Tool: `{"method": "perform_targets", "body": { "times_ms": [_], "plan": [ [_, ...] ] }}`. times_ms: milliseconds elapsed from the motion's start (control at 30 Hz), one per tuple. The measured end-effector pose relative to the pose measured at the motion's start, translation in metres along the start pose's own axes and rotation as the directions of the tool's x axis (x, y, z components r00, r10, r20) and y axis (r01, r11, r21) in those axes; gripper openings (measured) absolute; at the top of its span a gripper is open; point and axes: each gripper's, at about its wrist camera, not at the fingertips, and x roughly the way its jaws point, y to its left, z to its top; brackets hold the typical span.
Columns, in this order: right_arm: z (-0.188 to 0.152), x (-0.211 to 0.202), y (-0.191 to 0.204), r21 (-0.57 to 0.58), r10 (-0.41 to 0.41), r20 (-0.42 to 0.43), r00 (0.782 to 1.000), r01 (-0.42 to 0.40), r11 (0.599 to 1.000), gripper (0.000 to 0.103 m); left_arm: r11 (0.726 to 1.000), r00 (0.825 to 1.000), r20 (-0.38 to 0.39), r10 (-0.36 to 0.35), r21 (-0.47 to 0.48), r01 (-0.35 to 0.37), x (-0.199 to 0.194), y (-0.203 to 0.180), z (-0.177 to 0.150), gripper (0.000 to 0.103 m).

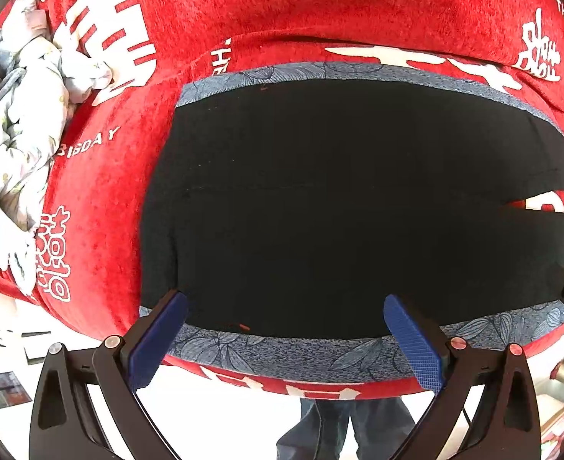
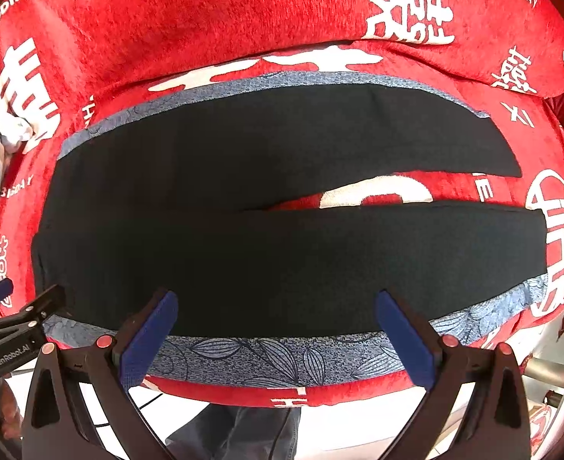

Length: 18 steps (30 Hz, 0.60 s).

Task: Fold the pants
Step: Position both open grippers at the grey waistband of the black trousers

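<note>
Black pants (image 2: pixel 243 253) are spread flat across the frame's centre, legs parted toward the right, edged by a blue patterned cloth (image 2: pixel 274 356) on a red blanket (image 2: pixel 205 11). The left tool (image 1: pixel 286 329) and right tool (image 2: pixel 278 329) are held agape, empty, at the pants' lower edge.

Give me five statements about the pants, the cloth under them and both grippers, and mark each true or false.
1. The black pants lie spread flat with a gap between the two legs. True.
2. The right gripper is shut on the pants. False: its fingers stand wide apart, holding nothing.
3. A blue-grey leaf-patterned cloth lies under the pants. True.
4. The red blanket is plain. False: it carries white characters and lettering.
5. The left gripper holds the crumpled light fabric. False: that fabric lies apart at the left, and the gripper is open over the near edge of the pants.
</note>
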Motion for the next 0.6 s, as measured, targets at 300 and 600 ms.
{"method": "perform_targets", "body": {
  "times_ms": [300,600],
  "plan": [
    [-0.0028,0.0011,0.0033,-0.002,-0.016,-0.008,1.0,0.016,1.0,0.103,1.0,1.0,0.013,-0.005,0.016,0.005,-0.0049,-0.0026,0.0016,0.103],
    [-0.004,0.0017,0.0057,-0.01,-0.03,-0.008,1.0,0.03,1.0,0.103,1.0,1.0,0.01,0.0,0.013,0.0,-0.0047,0.0004,-0.0021,0.103]
  ]
}}
